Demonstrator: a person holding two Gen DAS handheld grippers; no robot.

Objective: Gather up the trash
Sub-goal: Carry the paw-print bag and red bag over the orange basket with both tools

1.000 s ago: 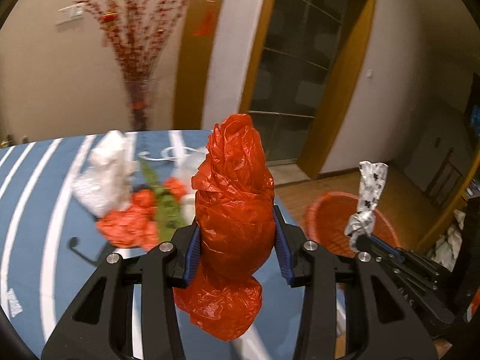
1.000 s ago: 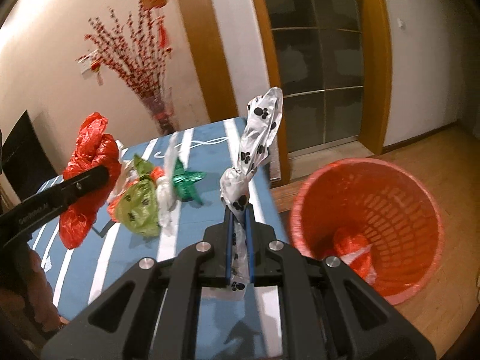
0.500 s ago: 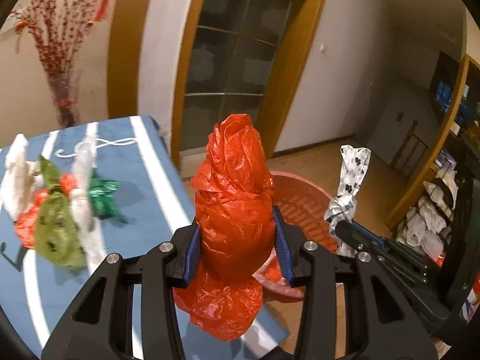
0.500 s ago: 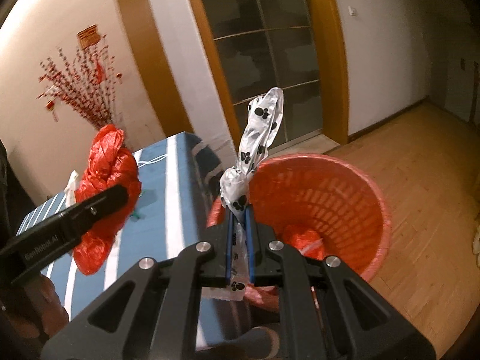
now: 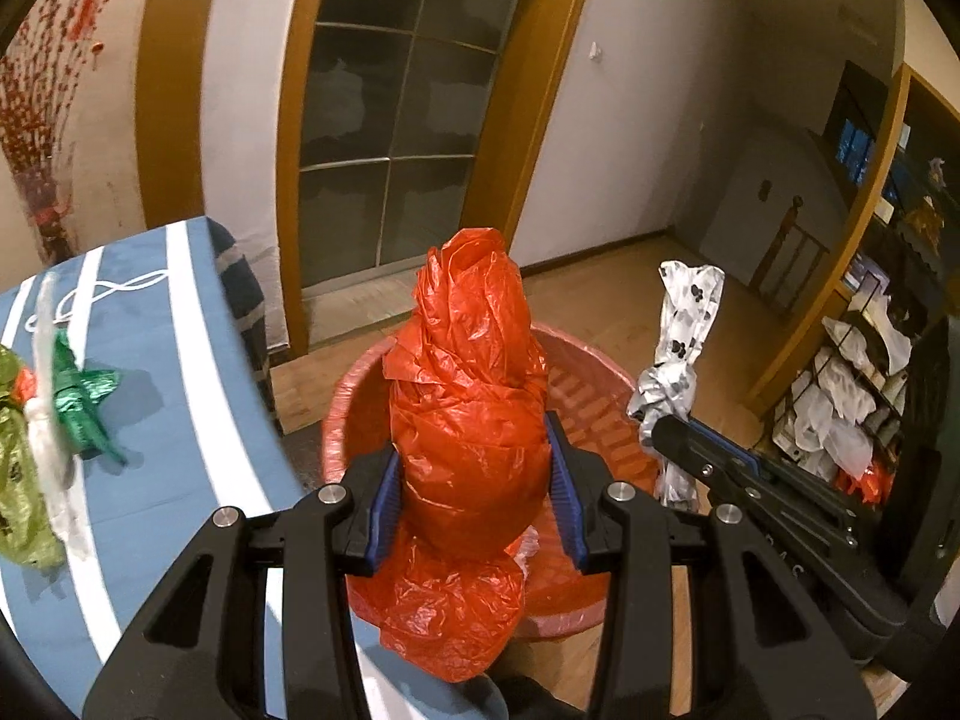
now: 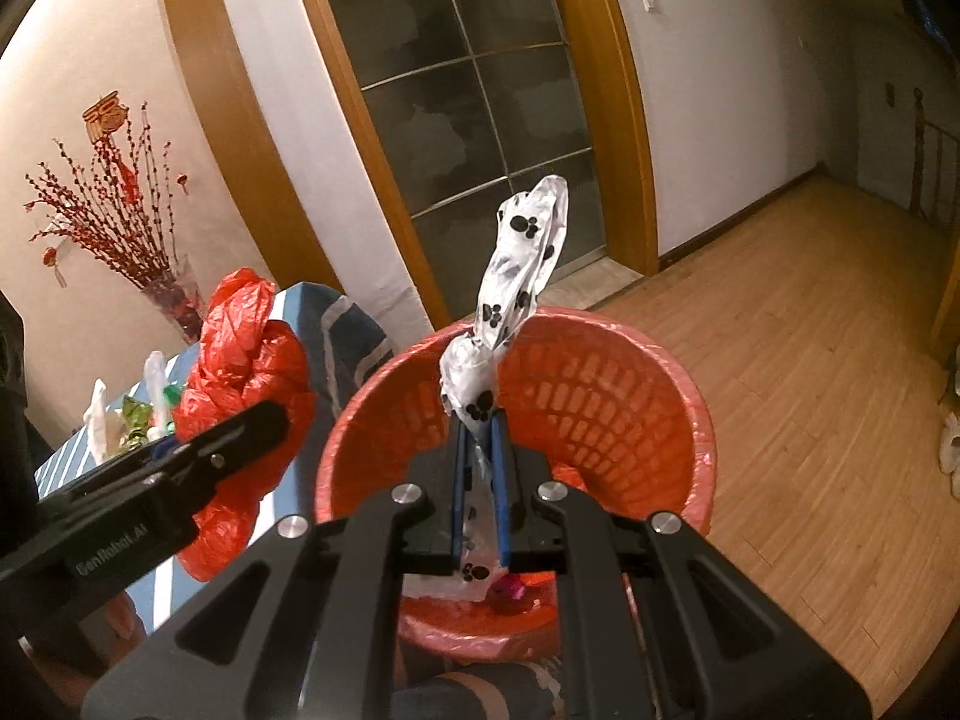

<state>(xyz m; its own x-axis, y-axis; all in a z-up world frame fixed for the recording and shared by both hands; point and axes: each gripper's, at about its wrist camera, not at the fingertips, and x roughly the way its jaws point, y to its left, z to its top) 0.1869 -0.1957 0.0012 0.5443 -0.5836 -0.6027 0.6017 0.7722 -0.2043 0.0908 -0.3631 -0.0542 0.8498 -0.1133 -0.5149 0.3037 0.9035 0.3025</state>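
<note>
My left gripper [image 5: 474, 450] is shut on a crumpled red plastic bag [image 5: 471, 414] and holds it above the near rim of the red mesh trash basket [image 5: 591, 396]. My right gripper [image 6: 478, 426] is shut on a white bag with black paw prints [image 6: 519, 276], held over the basket's [image 6: 606, 396] opening. The red bag [image 6: 240, 360] and left gripper show at the left of the right wrist view; the paw-print bag [image 5: 681, 342] shows at the right of the left wrist view. The basket holds some trash at the bottom.
A blue table with white stripes [image 5: 180, 372] stands left of the basket, with green, white and orange bags [image 5: 54, 402] on it. A glass door [image 6: 480, 102] is behind. A vase of red branches [image 6: 162, 276] stands at the table's far end. Cluttered shelves [image 5: 852, 396] stand right.
Both grippers have swung right from above the table to over the red basket, each still holding its bag. The basket now lies right beneath them.
</note>
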